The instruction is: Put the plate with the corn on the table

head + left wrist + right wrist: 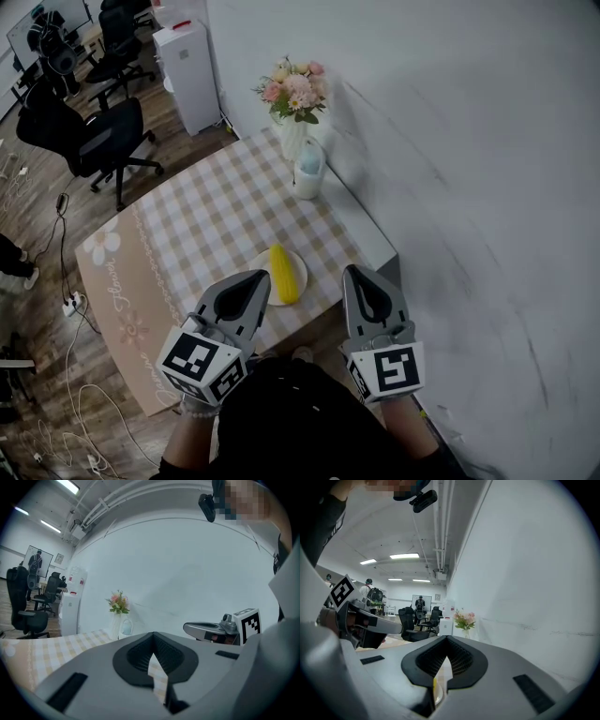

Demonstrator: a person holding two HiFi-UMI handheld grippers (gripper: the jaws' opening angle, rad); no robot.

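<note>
The corn (284, 273) lies on a white plate (301, 270), which sits on the checked surface (216, 216) near its front edge. In the head view the left gripper (258, 281) overlaps the plate's left rim, and the right gripper (361, 274) is off to the plate's right. Both have their jaws together, with nothing held. Farther back, flowers (294, 94) and a jug (308, 169) stand by the wall.

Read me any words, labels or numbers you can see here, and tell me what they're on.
"Flower", likely: cursive on the tablecloth's pink border; the rest is too small.
Red label on the white cabinet: too small to read.
Left marker cube and right marker cube: coded squares, no letters.
</note>
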